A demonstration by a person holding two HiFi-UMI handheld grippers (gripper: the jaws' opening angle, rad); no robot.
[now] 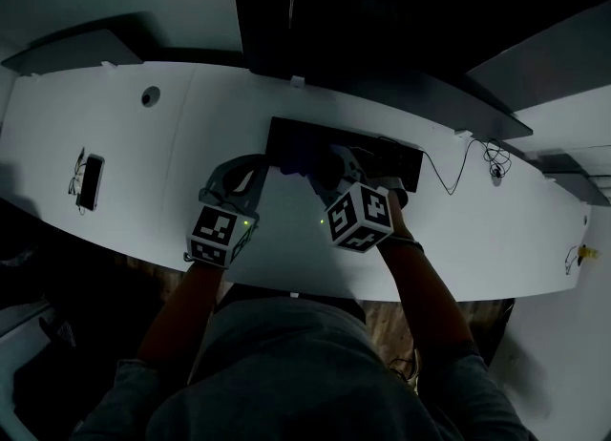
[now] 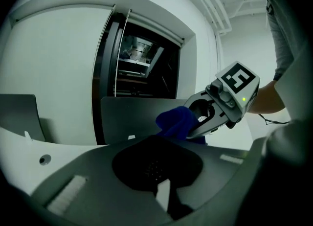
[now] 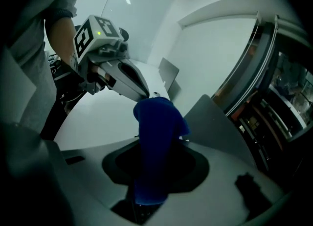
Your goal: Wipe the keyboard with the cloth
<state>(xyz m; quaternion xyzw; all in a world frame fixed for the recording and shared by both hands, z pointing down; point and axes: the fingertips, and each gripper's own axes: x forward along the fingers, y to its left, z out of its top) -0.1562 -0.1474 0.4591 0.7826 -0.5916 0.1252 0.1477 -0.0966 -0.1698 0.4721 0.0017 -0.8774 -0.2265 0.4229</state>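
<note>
A black keyboard (image 1: 382, 157) lies on the white desk (image 1: 143, 143) in front of the person. My right gripper (image 1: 326, 170) hovers over the keyboard's left half, shut on a dark blue cloth (image 1: 304, 157). In the right gripper view the cloth (image 3: 156, 142) rises from between the jaws and folds over at the top. The left gripper view shows the same cloth (image 2: 177, 121) bunched at the right gripper's fingertips. My left gripper (image 1: 256, 166) sits just left of the keyboard. Its fingers taper to one tip (image 3: 145, 94) close beside the cloth, with nothing seen held.
A phone (image 1: 89, 181) lies far left on the desk, near a round cable hole (image 1: 150, 96). A thin cable (image 1: 458, 167) runs right from the keyboard to a coil (image 1: 495, 160). A dark screen (image 1: 382, 38) stands behind the desk. The room is dim.
</note>
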